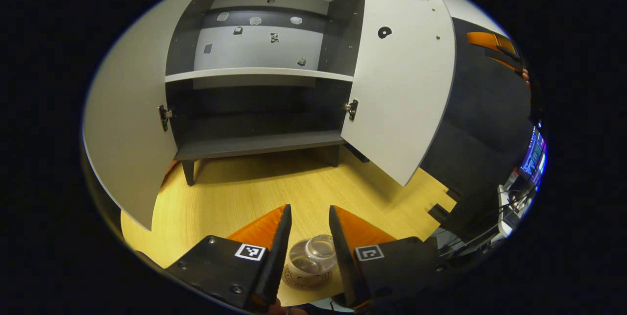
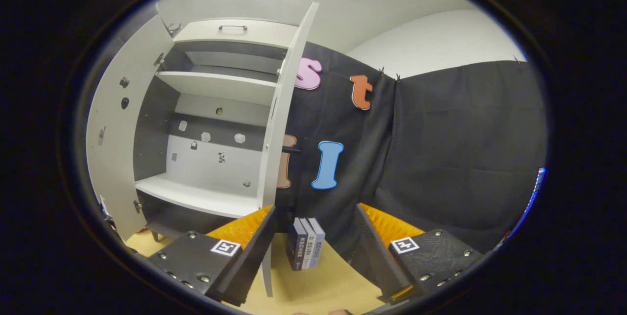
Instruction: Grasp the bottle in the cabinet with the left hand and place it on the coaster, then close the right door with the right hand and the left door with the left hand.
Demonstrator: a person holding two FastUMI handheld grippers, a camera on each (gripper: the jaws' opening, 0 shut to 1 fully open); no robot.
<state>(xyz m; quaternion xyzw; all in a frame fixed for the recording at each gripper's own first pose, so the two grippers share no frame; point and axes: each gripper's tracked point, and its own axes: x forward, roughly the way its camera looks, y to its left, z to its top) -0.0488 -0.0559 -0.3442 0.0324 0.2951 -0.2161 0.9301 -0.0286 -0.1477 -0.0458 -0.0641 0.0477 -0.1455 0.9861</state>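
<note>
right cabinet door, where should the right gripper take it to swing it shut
Push the outer face of the white right cabinet door near its free vertical edge, coming from the side facing the black cloth. In the right gripper view it stands edge-on, wide open, with no handle visible. Right gripper is open.

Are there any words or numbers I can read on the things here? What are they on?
Books: writing on the spines, too small to read.
Coaster: round print, too blurred to read.
No other words or numbers can be read.
</note>
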